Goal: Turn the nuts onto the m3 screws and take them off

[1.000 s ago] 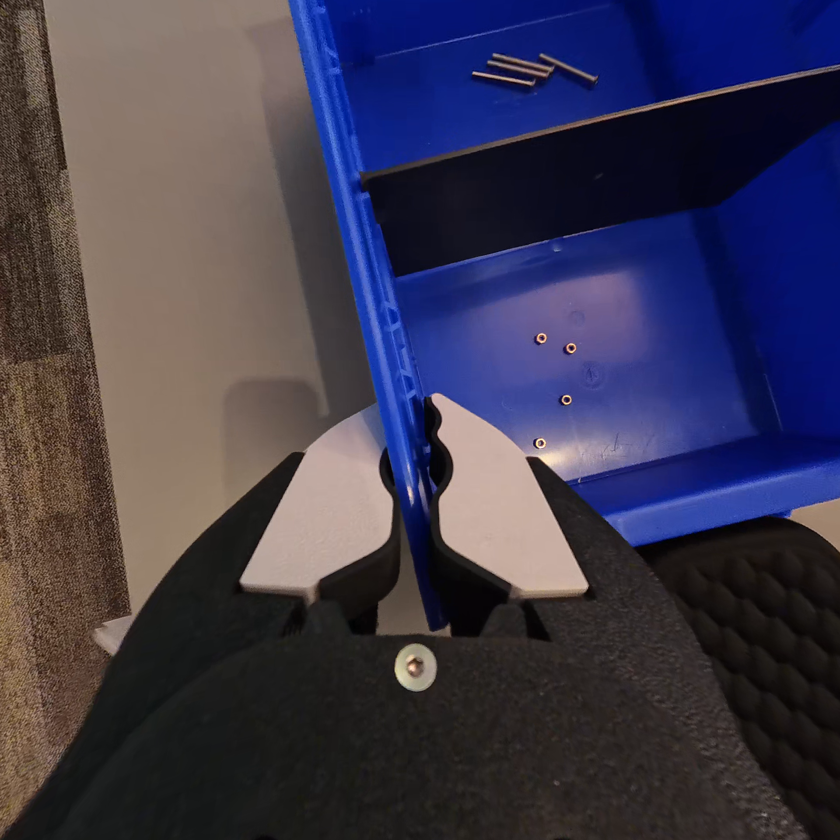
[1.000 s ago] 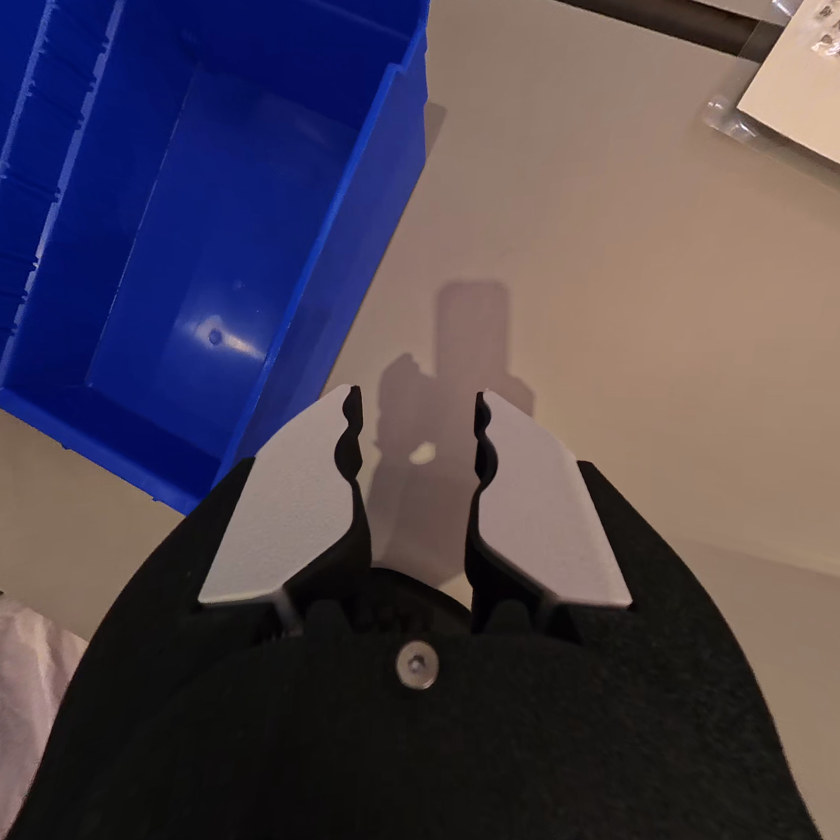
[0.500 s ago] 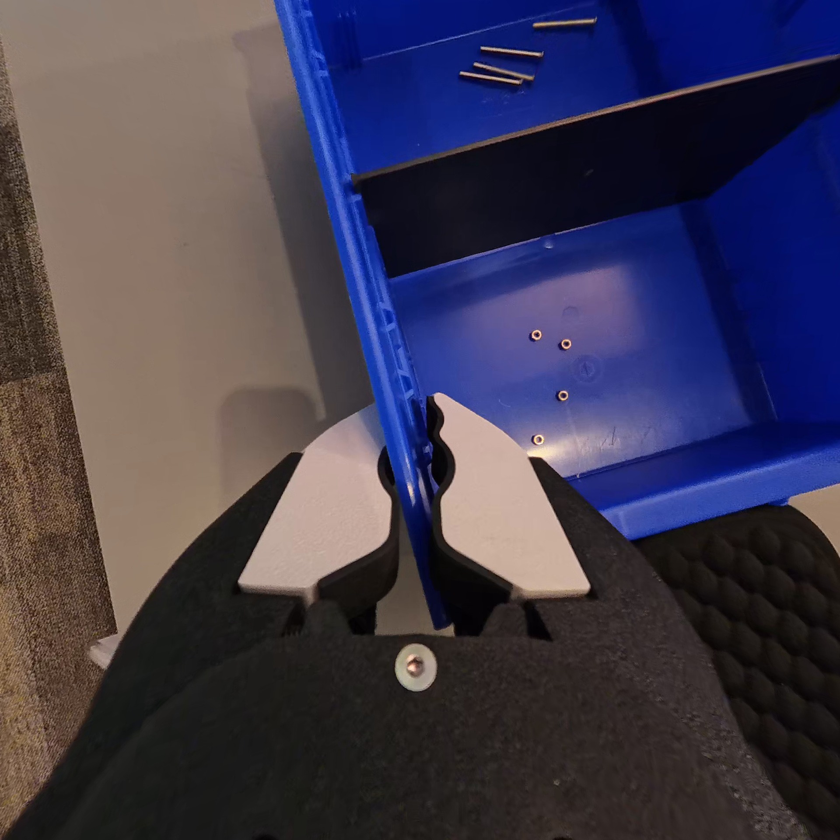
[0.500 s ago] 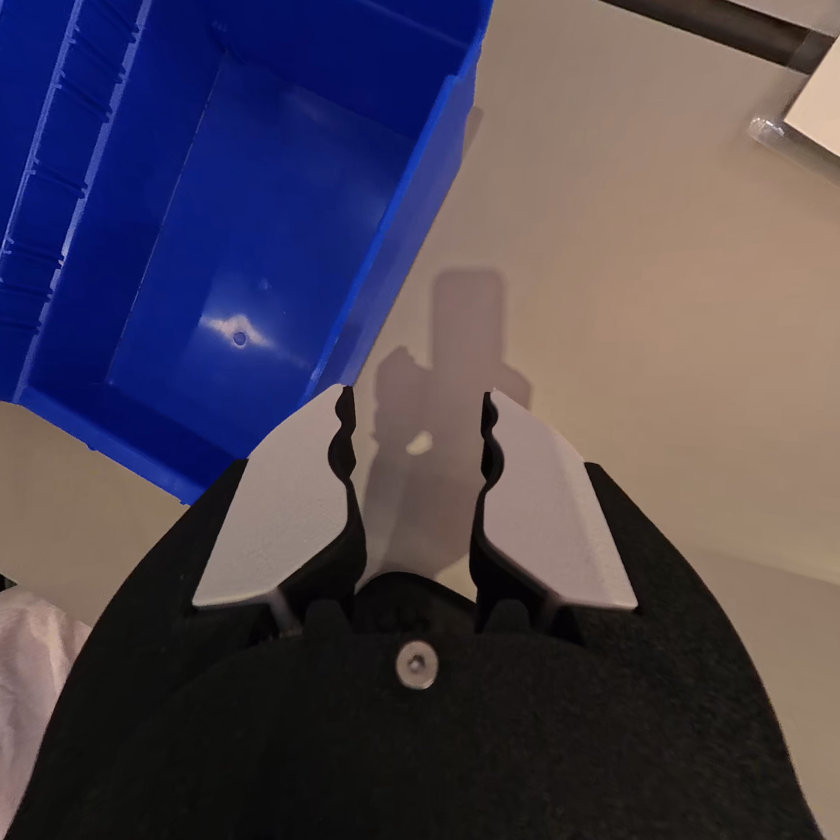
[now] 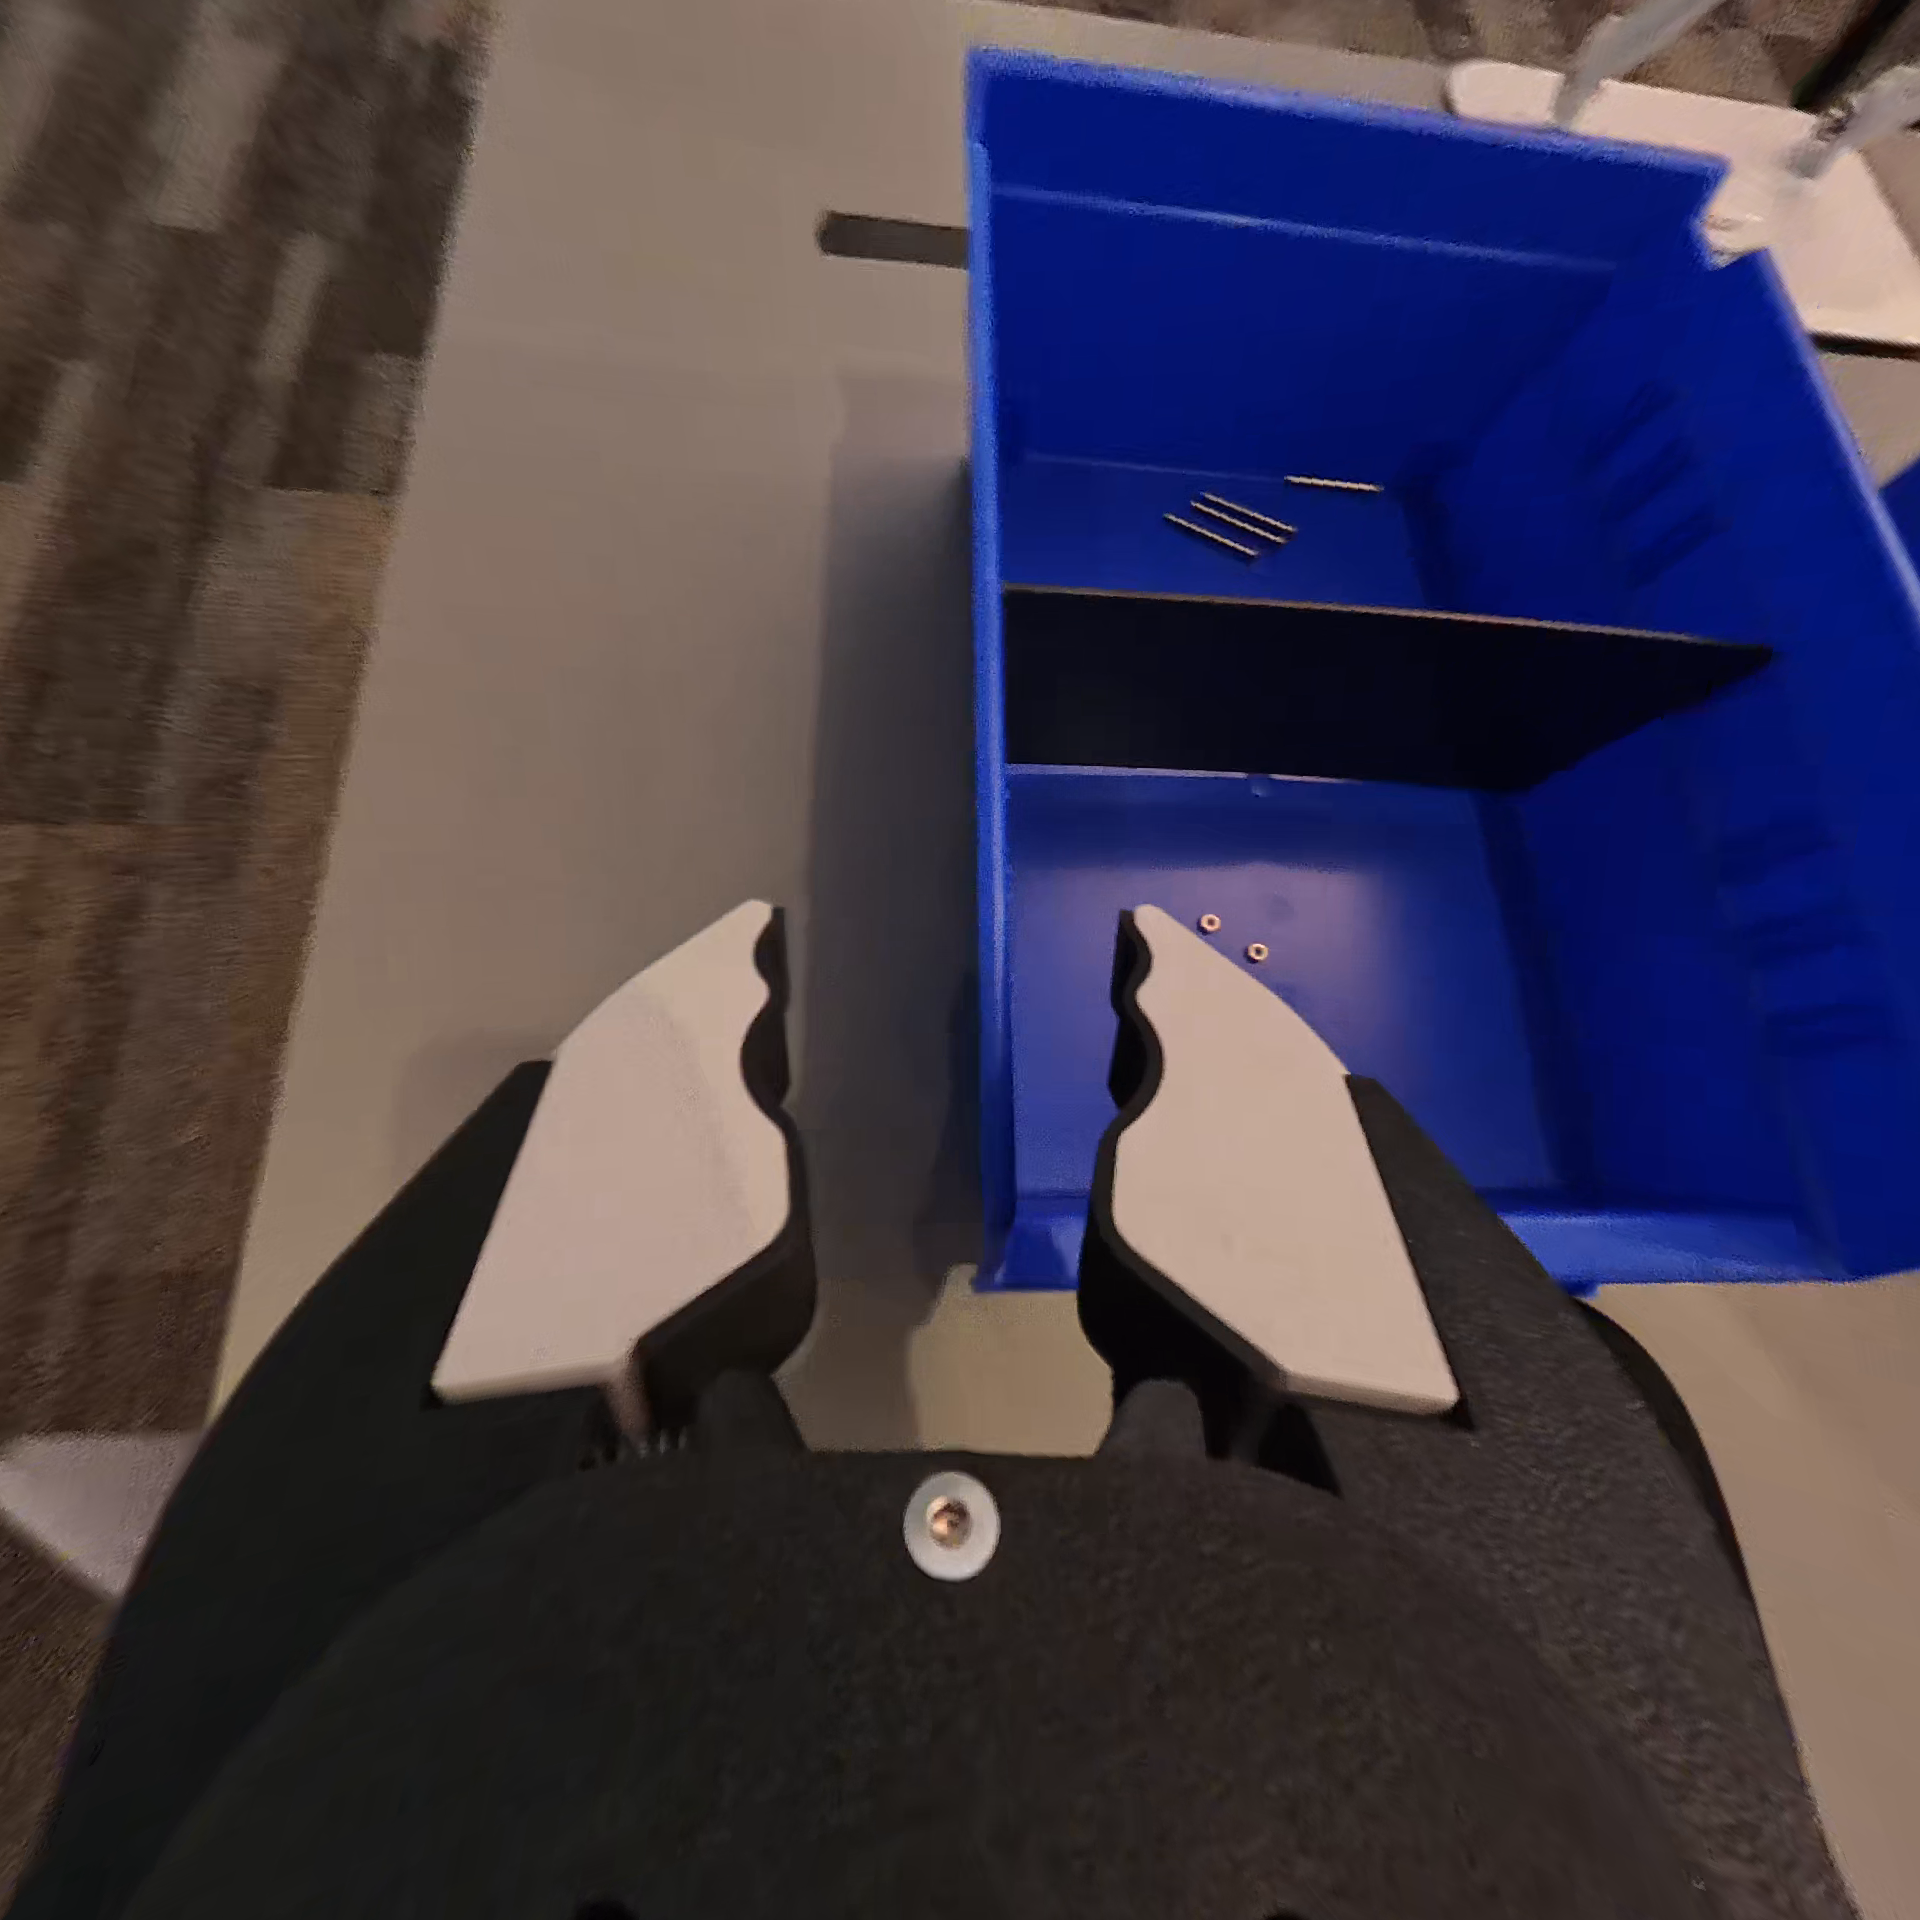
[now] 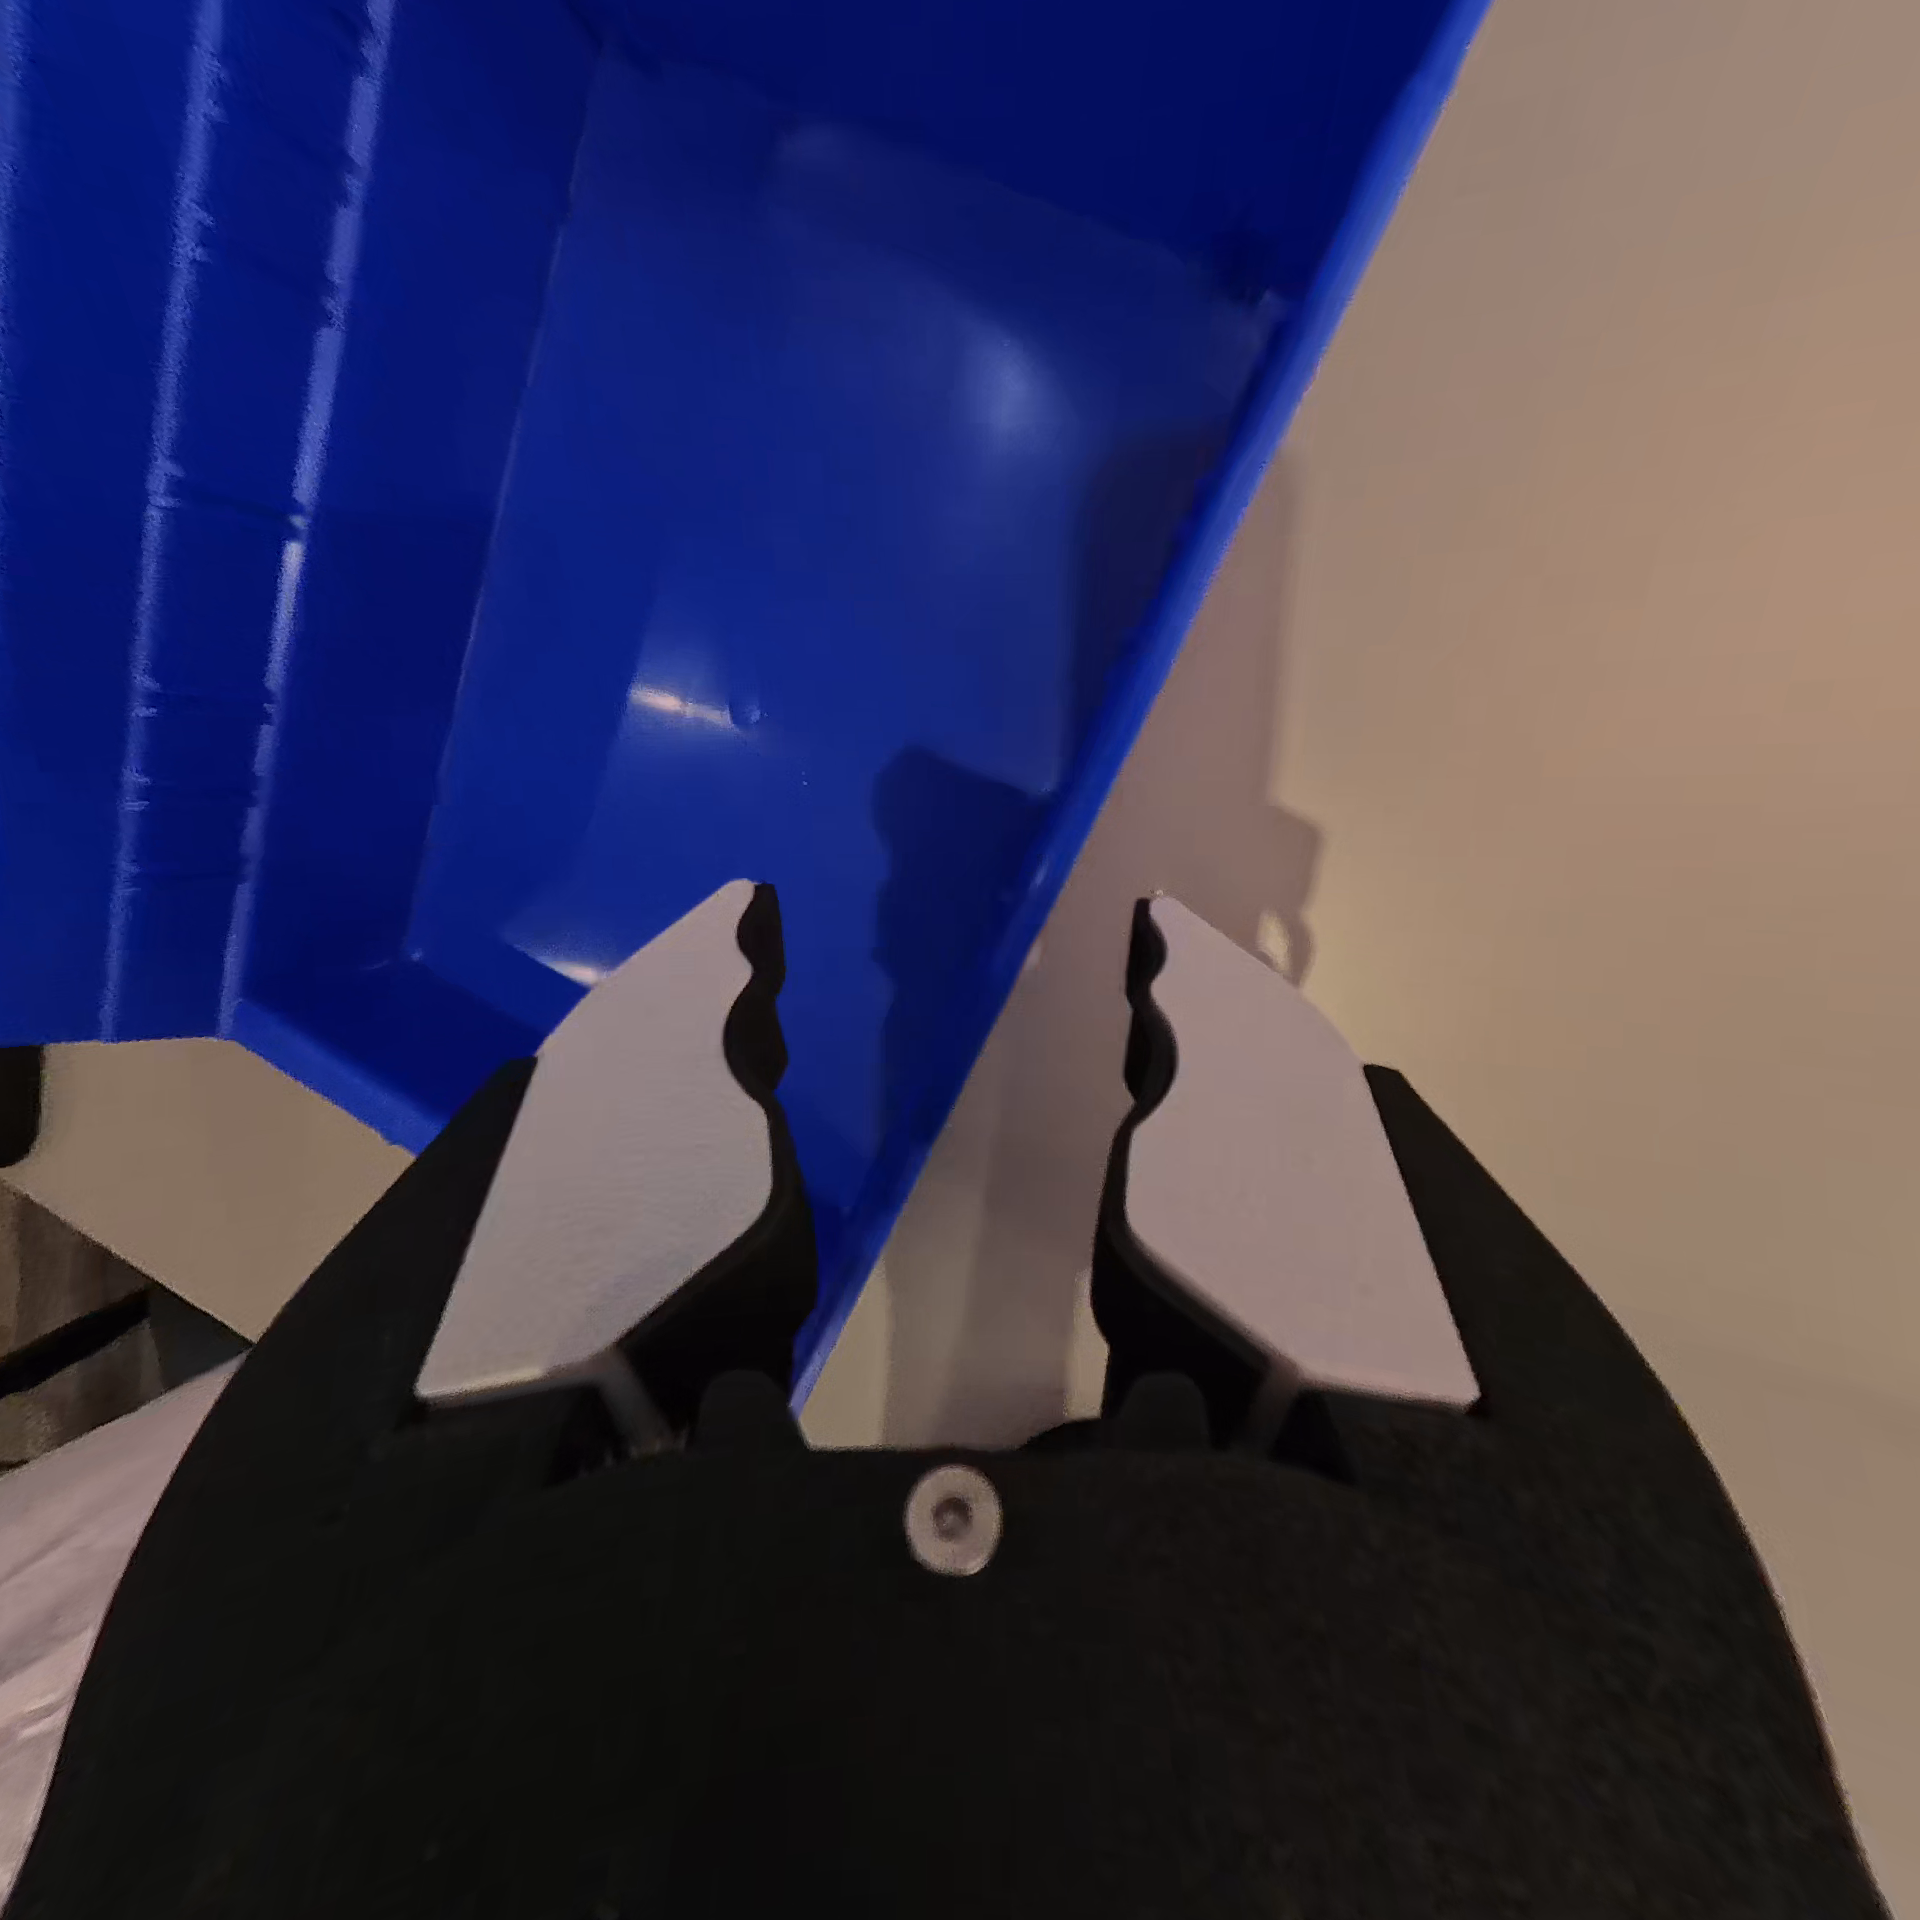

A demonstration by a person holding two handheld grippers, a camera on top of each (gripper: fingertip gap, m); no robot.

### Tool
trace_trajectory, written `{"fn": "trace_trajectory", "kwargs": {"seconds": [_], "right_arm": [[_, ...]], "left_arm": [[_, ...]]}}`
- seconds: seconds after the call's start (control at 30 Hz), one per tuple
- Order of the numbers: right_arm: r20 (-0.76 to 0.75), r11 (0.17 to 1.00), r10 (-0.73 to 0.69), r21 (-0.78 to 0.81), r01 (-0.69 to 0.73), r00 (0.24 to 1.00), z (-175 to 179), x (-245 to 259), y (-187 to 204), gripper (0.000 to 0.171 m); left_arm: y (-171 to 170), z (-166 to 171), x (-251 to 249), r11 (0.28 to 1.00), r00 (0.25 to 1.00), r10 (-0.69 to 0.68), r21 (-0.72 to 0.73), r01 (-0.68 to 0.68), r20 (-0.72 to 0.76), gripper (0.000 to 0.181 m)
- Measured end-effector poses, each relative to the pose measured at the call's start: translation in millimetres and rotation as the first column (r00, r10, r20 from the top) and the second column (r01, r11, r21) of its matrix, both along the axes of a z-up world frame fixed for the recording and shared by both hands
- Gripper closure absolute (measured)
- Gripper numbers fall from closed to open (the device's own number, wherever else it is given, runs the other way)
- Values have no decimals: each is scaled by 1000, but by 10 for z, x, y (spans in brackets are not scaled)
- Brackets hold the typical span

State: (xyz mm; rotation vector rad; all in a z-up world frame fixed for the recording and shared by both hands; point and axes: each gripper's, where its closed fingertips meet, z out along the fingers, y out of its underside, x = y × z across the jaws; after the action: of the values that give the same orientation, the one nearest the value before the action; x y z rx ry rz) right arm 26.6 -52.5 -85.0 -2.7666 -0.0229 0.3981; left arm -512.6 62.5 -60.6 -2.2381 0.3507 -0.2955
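Observation:
A blue bin point(image 5: 1662, 499) stands on the beige table, split by a black divider point(image 5: 1351, 686). Several thin screws point(image 5: 1231, 525) lie in its far compartment. Two small nuts point(image 5: 1207, 923) show in the near compartment just past my left gripper's right finger; others may be hidden behind it. My left gripper point(image 5: 948, 920) is open and empty, with the bin's left wall in line with the gap between its fingers. My right gripper point(image 6: 953, 896) is open and empty, its fingers either side of the bin's right wall point(image 6: 1153, 623) over an empty compartment.
Patterned carpet point(image 5: 156, 623) lies past the table's left edge. A dark slot point(image 5: 883, 237) is in the table left of the bin. White sheets point(image 5: 1849, 260) lie at the far right. A pale crumpled sheet point(image 6: 62, 1558) shows at the lower left of the right wrist view. About 55 cm separates my left fingertips from my right.
My left gripper has opened, let go of the bin's left wall and drawn back. My right gripper has moved left and opened wider, so its fingers now straddle the bin's right wall.

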Motion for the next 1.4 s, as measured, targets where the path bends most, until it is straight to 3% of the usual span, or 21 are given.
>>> {"fn": "trace_trajectory", "kwargs": {"seconds": [0.07, 0.17, 0.4, 0.83, 1.2, 1.4], "right_arm": [[44, 996, 31, -80, -28, 999, -158, -7, 15, 117], [74, 981, 71, -184, -56, 995, -323, 7, 11, 145], [76, 970, 39, -241, -20, 996, -363, 256, 129, 163], [70, 971, -70, -222, 84, 995, -374, 1116, 74, 165], [77, 927, -284, -233, 294, 956, -391, 2188, -359, 165], [47, 909, -355, -217, 357, 934, -397, 2528, -626, 165]], "left_arm": [[-87, 93, -81, 998, 998, 55, 16, -55, -37, 119], [-237, 235, -94, 995, 994, 85, 55, -82, -61, 123], [-488, 484, 95, 990, 996, 67, 131, -59, -59, 129], [-560, 426, 426, 995, 995, 7, 98, 3, -102, 132], [-518, 584, 618, 993, 995, 5, 121, 8, -102, 134], [-490, 620, 647, 993, 994, 18, 120, -5, -103, 134]]}}
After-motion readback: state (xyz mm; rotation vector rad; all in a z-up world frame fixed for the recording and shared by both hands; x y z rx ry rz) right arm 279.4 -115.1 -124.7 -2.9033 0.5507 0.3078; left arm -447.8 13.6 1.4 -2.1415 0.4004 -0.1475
